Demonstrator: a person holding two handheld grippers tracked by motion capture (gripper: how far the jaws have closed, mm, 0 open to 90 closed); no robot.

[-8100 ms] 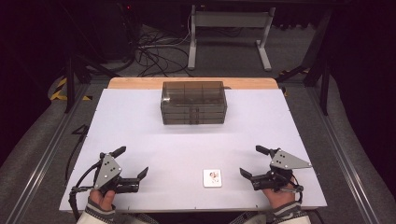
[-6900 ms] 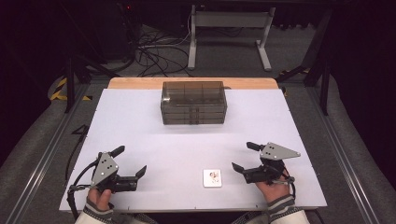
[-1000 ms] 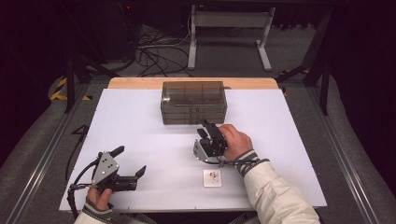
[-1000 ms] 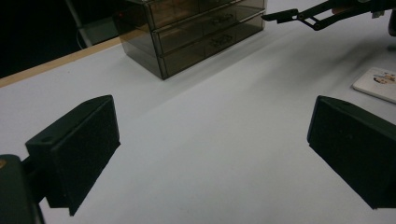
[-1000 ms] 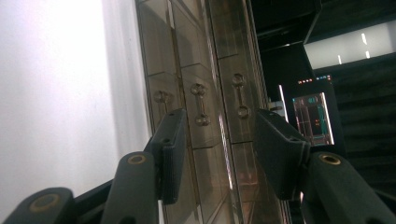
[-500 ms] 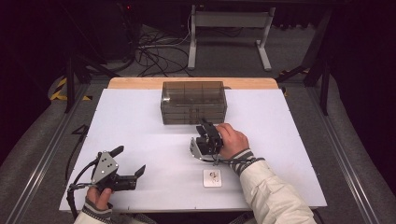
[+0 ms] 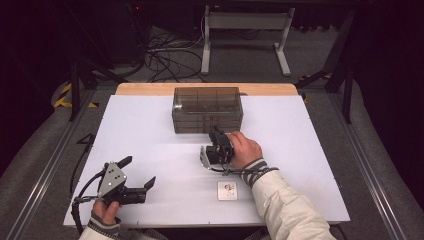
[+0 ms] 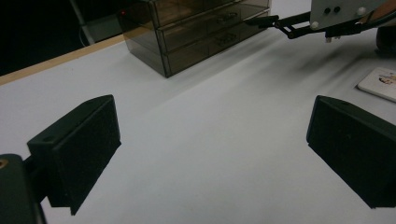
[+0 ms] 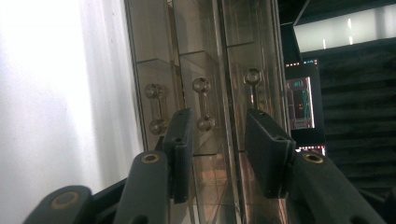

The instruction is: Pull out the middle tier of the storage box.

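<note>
A smoked clear drawer box (image 7: 207, 107) with three drawers stands at the back middle of the white table (image 7: 150, 130). My right gripper (image 7: 216, 134) lies turned on its side with its tips at the box's front. In the right gripper view the box (image 9: 201, 51) fills the frame and my right gripper (image 9: 217, 128) has just been closing its jaws. The middle drawer's handle (image 9: 202, 105) stands in the gap at their tips, and the pads are clear of it. My left gripper (image 7: 137, 171) rests open at the front left, with bare table between its jaws (image 8: 210, 140).
A small white card (image 7: 227, 190) lies flat near the front edge, just behind the right forearm (image 7: 280, 205); it also shows at the far right of the left gripper view (image 8: 380, 81). A wooden strip (image 7: 150, 89) runs behind the box. Cables and a metal stand (image 7: 245, 30) lie beyond on the floor.
The right gripper has come from the front right edge to the box's front and turned on its side. Over the last second it crept slightly left. The left gripper has stayed put.
</note>
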